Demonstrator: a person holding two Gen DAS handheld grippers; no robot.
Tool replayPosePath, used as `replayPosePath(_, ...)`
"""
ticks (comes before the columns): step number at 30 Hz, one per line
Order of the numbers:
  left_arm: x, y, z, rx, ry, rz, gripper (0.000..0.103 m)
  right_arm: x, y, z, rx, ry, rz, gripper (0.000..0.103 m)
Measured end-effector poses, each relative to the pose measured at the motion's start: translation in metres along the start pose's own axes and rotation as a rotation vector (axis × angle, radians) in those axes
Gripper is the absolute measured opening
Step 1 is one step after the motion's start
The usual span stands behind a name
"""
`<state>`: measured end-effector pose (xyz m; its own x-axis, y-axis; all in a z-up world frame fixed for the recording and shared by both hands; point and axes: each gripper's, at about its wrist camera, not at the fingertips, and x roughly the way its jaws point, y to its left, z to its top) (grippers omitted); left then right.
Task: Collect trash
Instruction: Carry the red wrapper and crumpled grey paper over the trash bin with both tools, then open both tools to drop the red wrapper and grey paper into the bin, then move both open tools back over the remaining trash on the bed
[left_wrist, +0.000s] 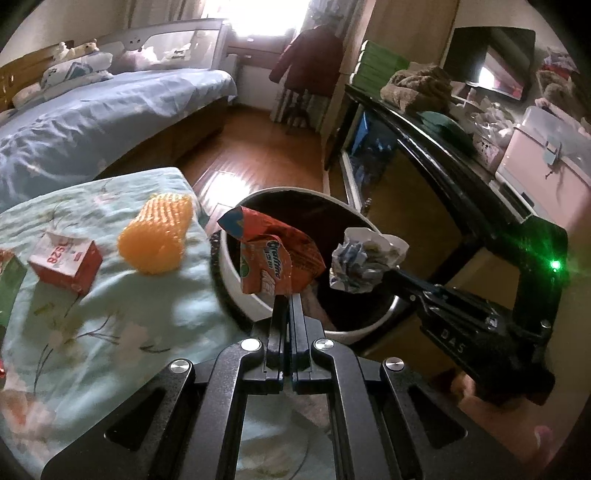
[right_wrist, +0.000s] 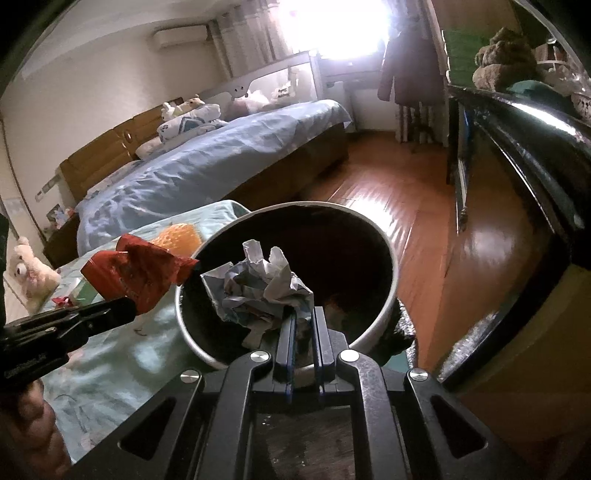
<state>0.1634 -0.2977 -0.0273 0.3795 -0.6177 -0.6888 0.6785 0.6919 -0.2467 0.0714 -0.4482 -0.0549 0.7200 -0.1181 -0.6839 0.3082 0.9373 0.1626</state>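
Note:
My left gripper (left_wrist: 287, 297) is shut on an orange-red snack wrapper (left_wrist: 271, 254) and holds it over the near rim of the white trash bin (left_wrist: 236, 273). My right gripper (right_wrist: 304, 314) is shut on a crumpled ball of white paper (right_wrist: 262, 291) and holds it above the bin's dark opening (right_wrist: 391, 288). The paper ball also shows in the left wrist view (left_wrist: 360, 264), with the right gripper (left_wrist: 393, 273) coming in from the right. The wrapper also shows in the right wrist view (right_wrist: 138, 273), at the left gripper's tip (right_wrist: 135, 308).
Left of the bin a light floral cloth (left_wrist: 110, 325) carries an orange foam net (left_wrist: 157, 236) and a red and white carton (left_wrist: 66, 264). A bed with blue bedding (left_wrist: 92, 122) lies beyond. A black table (left_wrist: 436, 147) with clutter runs along the right.

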Motion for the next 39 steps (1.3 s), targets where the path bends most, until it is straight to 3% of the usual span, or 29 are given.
replayPosePath(18, 0.023, -0.006, 0.011, 0.008, 0.054, 0.006, 0.001, 0.016, -0.008, 0.011, -0.020, 0.027, -0.029, 0.009)
replayPosePath(22, 0.024, -0.003, 0.010, -0.013, 0.062, 0.006, 0.011, 0.017, -0.009, 0.014, -0.016, 0.029, -0.036, 0.014)
replayPosePath(24, 0.021, 0.001, 0.008, -0.021, 0.055, 0.013, 0.021, 0.016, -0.009, 0.015, -0.008, 0.027, -0.030, 0.025)
replayPosePath(26, 0.017, 0.004, 0.005, -0.025, 0.045, 0.024, 0.024, 0.014, -0.009, 0.014, -0.002, 0.017, -0.024, 0.051)
replayPosePath(29, 0.011, 0.011, 0.000, -0.040, 0.038, 0.034, 0.024, 0.012, -0.007, 0.014, -0.002, 0.013, -0.016, 0.054)
replayPosePath(31, 0.006, 0.015, -0.003, -0.051, 0.032, 0.049, 0.030, 0.011, -0.004, 0.014, 0.001, 0.014, -0.003, 0.056)
replayPosePath(33, -0.002, 0.022, -0.010, -0.067, 0.014, 0.080, 0.045, 0.009, 0.000, 0.013, -0.001, 0.009, 0.004, 0.067)
replayPosePath(35, -0.013, 0.031, -0.019, -0.091, -0.007, 0.116, 0.048, 0.005, 0.006, 0.011, -0.006, -0.003, 0.021, 0.078)
replayPosePath(39, -0.030, 0.053, -0.038, -0.138, -0.021, 0.171, 0.050, 0.002, 0.023, 0.008, -0.019, 0.006, 0.062, 0.086)
